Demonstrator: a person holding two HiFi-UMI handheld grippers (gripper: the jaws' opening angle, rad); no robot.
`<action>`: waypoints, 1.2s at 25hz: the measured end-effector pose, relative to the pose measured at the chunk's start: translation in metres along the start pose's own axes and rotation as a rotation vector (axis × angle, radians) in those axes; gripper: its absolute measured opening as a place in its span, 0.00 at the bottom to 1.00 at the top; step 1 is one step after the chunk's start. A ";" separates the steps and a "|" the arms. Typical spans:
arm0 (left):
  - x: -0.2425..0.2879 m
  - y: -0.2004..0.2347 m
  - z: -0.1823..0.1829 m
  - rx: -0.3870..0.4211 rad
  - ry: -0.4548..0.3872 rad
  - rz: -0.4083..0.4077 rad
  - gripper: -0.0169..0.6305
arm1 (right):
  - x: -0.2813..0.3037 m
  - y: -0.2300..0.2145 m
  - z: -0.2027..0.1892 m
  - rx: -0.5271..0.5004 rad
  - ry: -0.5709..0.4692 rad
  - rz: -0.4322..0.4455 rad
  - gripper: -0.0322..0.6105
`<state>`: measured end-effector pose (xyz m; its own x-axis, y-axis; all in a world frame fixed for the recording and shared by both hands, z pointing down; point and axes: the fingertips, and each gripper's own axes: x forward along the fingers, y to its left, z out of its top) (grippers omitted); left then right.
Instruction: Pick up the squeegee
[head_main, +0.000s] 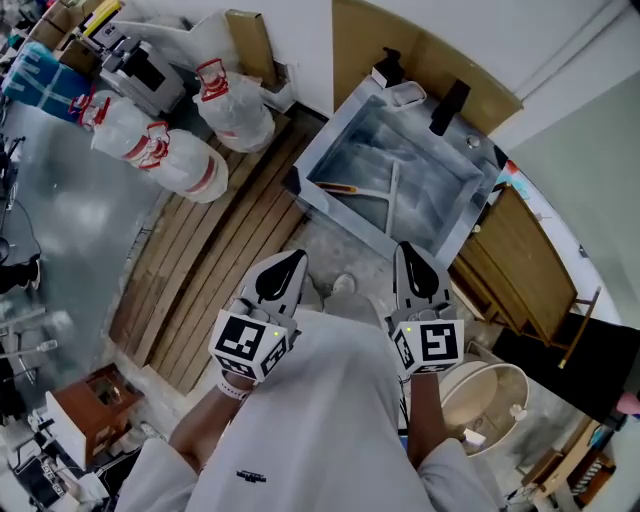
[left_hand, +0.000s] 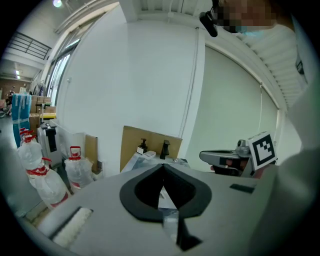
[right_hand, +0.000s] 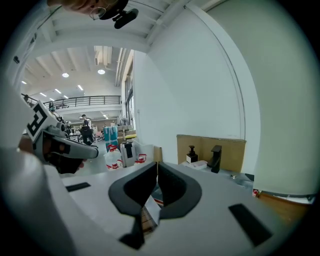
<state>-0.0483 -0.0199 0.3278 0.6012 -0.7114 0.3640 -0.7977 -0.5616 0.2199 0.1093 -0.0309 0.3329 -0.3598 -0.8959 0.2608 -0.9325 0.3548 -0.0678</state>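
A pale T-shaped squeegee (head_main: 390, 197) lies flat in the basin of the metal sink (head_main: 322, 146), next to a thin orange-handled tool (head_main: 338, 187). Both grippers are held close to the person's body, short of the sink's near rim. My left gripper (head_main: 291, 264) is shut with nothing in it, and its jaw tips meet in the left gripper view (left_hand: 162, 168). My right gripper (head_main: 408, 254) is also shut and empty, its tips touching in the right gripper view (right_hand: 156, 165). The squeegee does not show in either gripper view.
A black faucet (head_main: 449, 106) and a soap bottle (head_main: 388, 68) stand at the sink's far rim. Plastic water jugs (head_main: 165, 152) lie at the left beside wooden floor slats (head_main: 215, 265). A beige basin (head_main: 488, 396) sits at the lower right, near a wooden cabinet (head_main: 520, 250).
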 end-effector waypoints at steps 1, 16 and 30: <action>0.002 0.004 0.001 -0.002 0.006 0.004 0.03 | 0.004 -0.002 0.000 0.004 0.004 0.001 0.06; 0.037 0.046 0.025 -0.021 0.000 -0.006 0.03 | 0.057 -0.014 -0.002 -0.007 0.080 -0.003 0.06; 0.094 0.061 0.013 -0.045 0.059 -0.023 0.03 | 0.116 -0.038 -0.018 -0.071 0.148 0.072 0.06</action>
<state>-0.0395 -0.1267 0.3636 0.6164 -0.6718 0.4108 -0.7859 -0.5569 0.2686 0.1033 -0.1431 0.3830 -0.4116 -0.8204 0.3969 -0.8982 0.4389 -0.0243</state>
